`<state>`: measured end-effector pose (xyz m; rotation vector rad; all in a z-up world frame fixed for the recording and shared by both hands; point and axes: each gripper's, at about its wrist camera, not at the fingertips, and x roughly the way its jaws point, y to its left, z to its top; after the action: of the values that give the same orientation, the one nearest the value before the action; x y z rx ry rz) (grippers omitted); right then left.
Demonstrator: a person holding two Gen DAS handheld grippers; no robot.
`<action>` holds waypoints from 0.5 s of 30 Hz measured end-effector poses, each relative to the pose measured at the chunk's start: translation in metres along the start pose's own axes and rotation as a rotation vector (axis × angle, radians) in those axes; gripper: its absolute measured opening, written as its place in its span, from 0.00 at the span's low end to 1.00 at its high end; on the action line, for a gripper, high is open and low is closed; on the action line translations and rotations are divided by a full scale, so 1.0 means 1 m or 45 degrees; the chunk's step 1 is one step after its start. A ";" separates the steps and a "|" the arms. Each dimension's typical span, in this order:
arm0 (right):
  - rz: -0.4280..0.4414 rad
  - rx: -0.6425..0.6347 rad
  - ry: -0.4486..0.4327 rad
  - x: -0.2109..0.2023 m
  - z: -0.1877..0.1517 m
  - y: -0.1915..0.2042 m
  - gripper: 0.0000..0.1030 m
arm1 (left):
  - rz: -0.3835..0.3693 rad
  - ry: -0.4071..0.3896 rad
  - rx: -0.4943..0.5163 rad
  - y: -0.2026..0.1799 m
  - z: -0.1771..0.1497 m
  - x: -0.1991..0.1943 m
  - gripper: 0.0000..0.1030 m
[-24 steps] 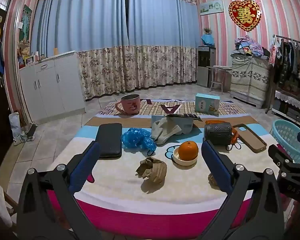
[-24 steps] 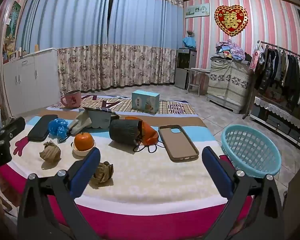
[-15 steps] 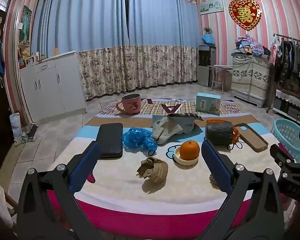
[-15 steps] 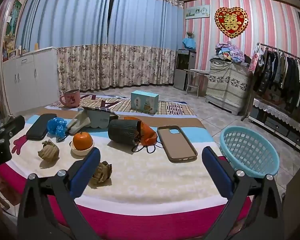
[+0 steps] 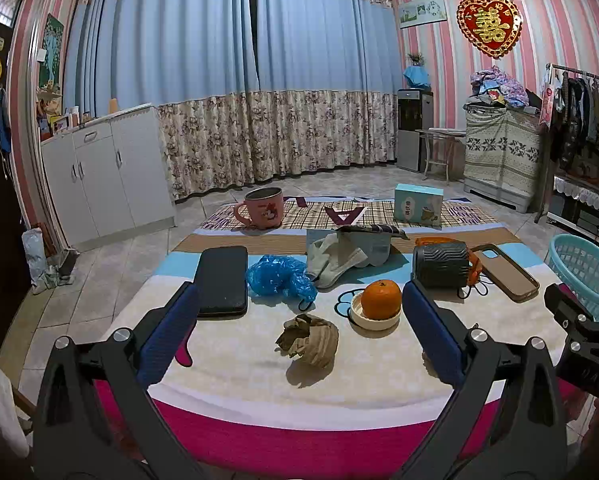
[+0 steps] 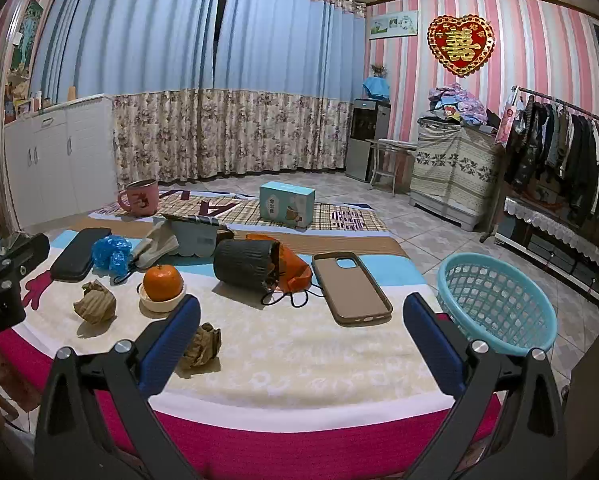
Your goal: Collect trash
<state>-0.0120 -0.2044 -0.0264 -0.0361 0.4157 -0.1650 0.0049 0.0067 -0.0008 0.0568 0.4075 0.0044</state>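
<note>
A worktop (image 5: 235, 376) draped in a patterned cloth with a magenta front edge carries everything. Just off its right side stands a turquoise basket (image 6: 495, 300), open mesh walls, nothing visible inside it.

The left claw (image 5: 299, 336) hangs above the near edge with its blue-padded jaws spread wide and nothing between them; the right claw (image 6: 299, 340) is likewise wide open and holds nothing.

On the cloth, from bigger to smaller: a black case (image 5: 222, 280) lies flat at the left, a dark ribbed pouch (image 6: 243, 265) lies on its side against an orange bag (image 6: 291, 266), and a brown phone case (image 6: 349, 288) lies just right of those. A teal box (image 6: 285, 204) and a pink mug (image 5: 261, 213) stand at the far side. A crumpled blue plastic bag (image 5: 281, 276) sits beside the black case, touching a grey cloth (image 5: 333, 256).

An orange (image 5: 380, 299) rests in a small white dish (image 5: 373, 318). One brown paper wad (image 5: 309, 340) lies ahead of the left claw, midway between its jaws. A second, smaller wad (image 6: 201, 346) lies just beside the right claw's left pad, near the front edge.
</note>
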 end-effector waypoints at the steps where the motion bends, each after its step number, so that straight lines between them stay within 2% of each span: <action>1: -0.003 0.004 -0.002 0.000 0.000 -0.001 0.96 | 0.000 0.000 0.001 0.001 0.000 0.000 0.95; 15: -0.028 0.001 -0.009 0.000 0.001 -0.001 0.96 | 0.014 0.008 0.037 -0.009 -0.003 0.001 0.95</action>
<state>-0.0115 -0.2050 -0.0258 -0.0403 0.4080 -0.1865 0.0047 -0.0020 -0.0046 0.0879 0.4133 0.0098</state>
